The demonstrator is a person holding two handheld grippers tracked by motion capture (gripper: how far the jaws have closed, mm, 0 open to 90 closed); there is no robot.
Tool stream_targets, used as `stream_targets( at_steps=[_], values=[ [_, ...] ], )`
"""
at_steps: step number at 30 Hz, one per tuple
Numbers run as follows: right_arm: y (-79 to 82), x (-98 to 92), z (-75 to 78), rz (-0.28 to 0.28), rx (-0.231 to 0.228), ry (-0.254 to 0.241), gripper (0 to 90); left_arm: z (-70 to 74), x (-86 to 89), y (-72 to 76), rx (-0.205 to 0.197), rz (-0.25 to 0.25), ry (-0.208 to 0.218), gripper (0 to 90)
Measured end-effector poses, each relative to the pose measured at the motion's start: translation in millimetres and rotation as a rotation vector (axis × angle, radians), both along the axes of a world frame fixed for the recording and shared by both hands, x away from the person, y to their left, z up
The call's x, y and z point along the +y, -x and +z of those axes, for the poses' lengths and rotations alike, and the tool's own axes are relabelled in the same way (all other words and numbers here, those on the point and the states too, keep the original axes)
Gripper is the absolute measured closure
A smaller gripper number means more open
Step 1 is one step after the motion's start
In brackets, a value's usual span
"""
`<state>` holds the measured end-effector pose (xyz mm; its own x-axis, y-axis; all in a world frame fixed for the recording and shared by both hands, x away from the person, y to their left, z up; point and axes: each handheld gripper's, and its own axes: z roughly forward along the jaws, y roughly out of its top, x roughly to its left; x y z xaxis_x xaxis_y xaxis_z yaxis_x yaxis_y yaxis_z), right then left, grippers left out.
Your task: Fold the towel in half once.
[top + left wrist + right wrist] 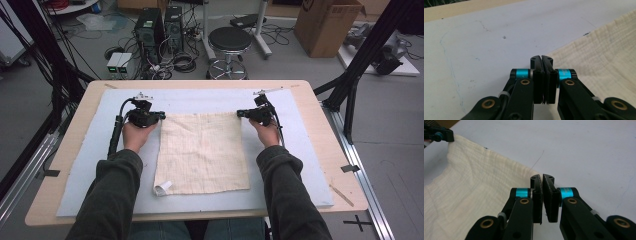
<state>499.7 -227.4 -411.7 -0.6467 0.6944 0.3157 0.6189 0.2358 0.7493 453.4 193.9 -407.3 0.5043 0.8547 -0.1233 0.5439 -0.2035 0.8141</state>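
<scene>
Cream cloth [202, 152] lies spread flat on the pale blue mat [95, 165] in the middle of the table [47, 200], its near left corner curled over. Left gripper [159, 116] sits at the cloth's far left corner, jaws clenched, and the corner appears pinched between them. Right gripper [241, 114] is at the far right corner, jaws pressed together on that corner's edge. Both hands rest on the mat behind them.
</scene>
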Motion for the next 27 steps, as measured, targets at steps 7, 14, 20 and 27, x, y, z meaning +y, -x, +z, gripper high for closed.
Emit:
stream_targets(
  at_steps=[7, 14, 20, 27],
  values=[
    [10.7, -0.8, 6.3, 0.036, -0.025, -0.011, 86.3, 6.0, -0.4, 12.8, -0.022, -0.034, -0.027, 87.8],
    [18.8, -2.4, 6.8, 0.048, -0.024, 0.002, 86.2, 1.9, 4.5, 26.1, -0.023, -0.037, -0.018, 87.8],
    [24.9, -2.3, 6.5, 0.067, -0.04, -0.006, 86.3, 2.8, 5.7, 34.3, -0.027, -0.059, -0.019, 87.8],
    [33.4, -4.8, 7.1, 0.087, -0.035, -0.002, 86.3, 4.4, 6.4, 43.3, -0.042, -0.075, -0.002, 87.8]
  ],
)
